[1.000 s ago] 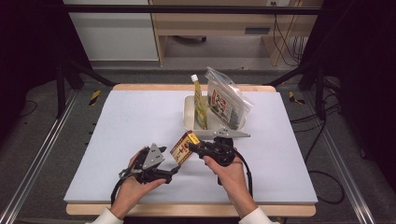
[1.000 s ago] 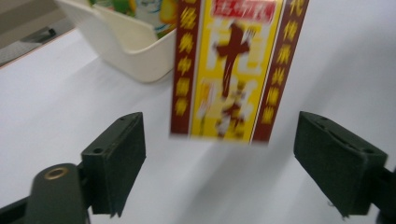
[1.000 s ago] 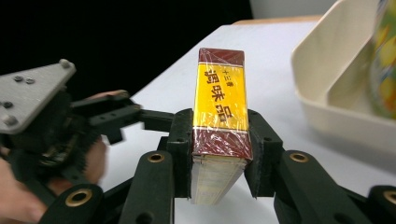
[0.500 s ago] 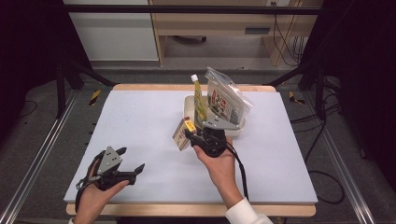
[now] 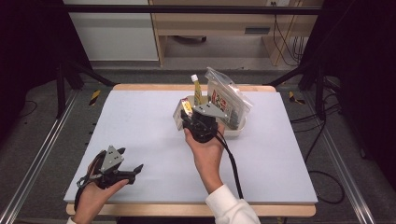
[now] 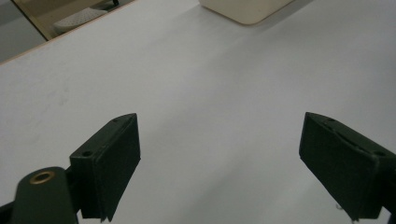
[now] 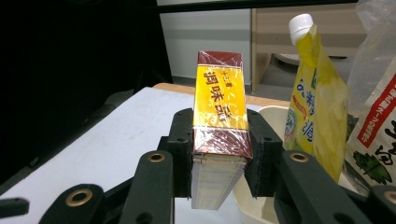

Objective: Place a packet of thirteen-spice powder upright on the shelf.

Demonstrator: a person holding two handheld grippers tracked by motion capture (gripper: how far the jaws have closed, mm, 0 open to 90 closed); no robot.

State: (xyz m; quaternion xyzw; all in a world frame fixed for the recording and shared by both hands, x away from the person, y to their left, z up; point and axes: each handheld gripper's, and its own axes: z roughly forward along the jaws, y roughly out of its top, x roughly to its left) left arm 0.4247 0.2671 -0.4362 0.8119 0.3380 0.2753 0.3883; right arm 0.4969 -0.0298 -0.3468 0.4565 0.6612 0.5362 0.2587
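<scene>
A small box (image 5: 183,111) with a yellow and dark red label (image 7: 219,98) stands upright between the jaws of my right gripper (image 5: 188,117), which is shut on its lower half (image 7: 219,154). The box hangs just left of the cream tub (image 5: 236,129), close to the tub's rim (image 7: 271,113). My left gripper (image 5: 132,159) rests low at the front left of the white table, far from the box. In the left gripper view its jaws (image 6: 219,163) stand wide open over bare table surface with nothing between them.
In the tub stand a yellow pouch with a white cap (image 5: 197,91) (image 7: 313,102) and a clear bag with red print (image 5: 229,98) (image 7: 378,93). A corner of the tub (image 6: 243,9) appears far ahead of the left gripper. Dark frame posts flank the table.
My left gripper has drawn away from the box to the front left of the table. The right gripper has carried the box up and back toward the tub.
</scene>
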